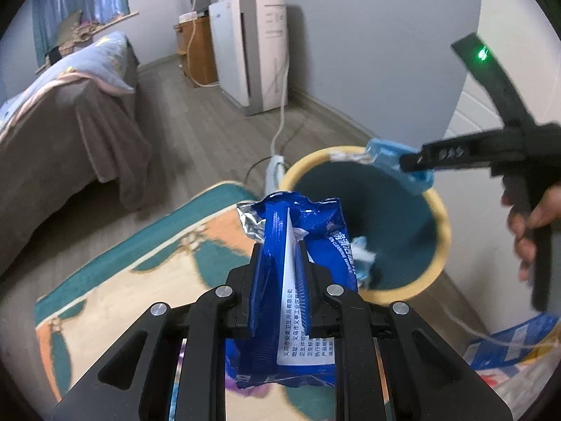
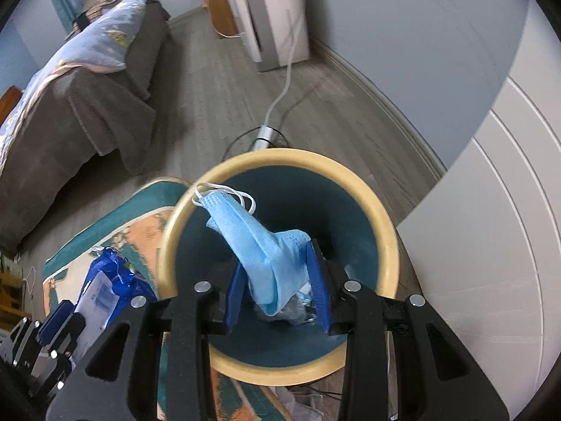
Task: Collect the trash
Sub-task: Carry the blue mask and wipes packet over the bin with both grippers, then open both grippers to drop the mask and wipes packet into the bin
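Left tongs (image 1: 279, 263): closed tight on a blue wipes packet (image 1: 298, 245), blue pads pressing both its faces; in the right wrist view these tongs (image 2: 61, 319) sit at 8 o'clock, low beside the bin.
Wipes packet: glossy royal-blue foil, crumpled and torn open at the top with silver lining showing, a white printed label strip running down its middle (Chinese text, plus "CLEANING WIPES" on the side); it stands upright in the grip, just at 9 o'clock of the bin rim, above the rug.
Right tongs (image 2: 277, 282): partly closed, pinching a face mask (image 2: 259, 238) between the blue pads; seen from the left wrist view these tongs (image 1: 413, 161) reach in from 3 o'clock, a hand (image 1: 536, 221) on the black handle.
Face mask: pale blue, pleated and folded over on itself, white ear loops trailing from its far end toward 11 o'clock; it hangs over the bin's mouth.
Bin (image 2: 389, 245): round, cream-yellow rim, dark teal inside, standing on the floor; some crumpled whitish and clear scraps lie at its bottom.
Rug (image 1: 140, 263): teal border, peach and cream pattern, at 8 o'clock of the bin.
Bed (image 1: 70, 122): brown cover, pale blue quilt, at 10 o'clock, well apart.
White appliance (image 1: 259, 52): at 12 o'clock against the wall, its cable running across the wooden floor (image 1: 196, 122).
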